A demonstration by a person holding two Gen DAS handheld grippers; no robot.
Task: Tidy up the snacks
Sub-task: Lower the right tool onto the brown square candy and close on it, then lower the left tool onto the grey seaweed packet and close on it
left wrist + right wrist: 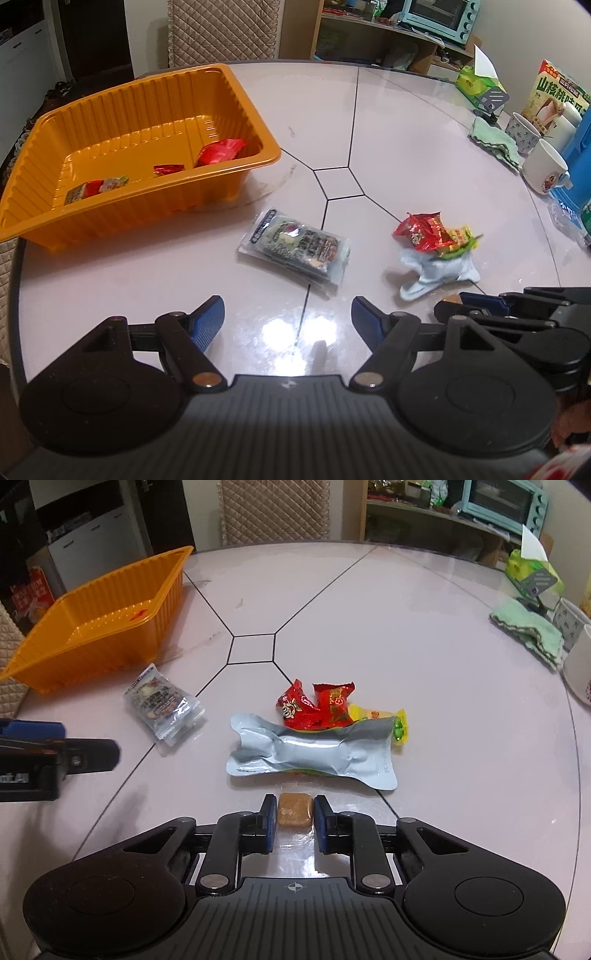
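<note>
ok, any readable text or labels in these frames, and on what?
"山核桃" in big green characters: tall cream snack box at the table's right edge.
Grey and black snack packets, red crinkled wrappers, silver foil pouch date code: print too small or blurred.

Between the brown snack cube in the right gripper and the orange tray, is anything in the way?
The right gripper is shut on the brown cube. Toward the orange tray lie the grey snack packet and the open left gripper; lifting over them looks feasible.
</note>
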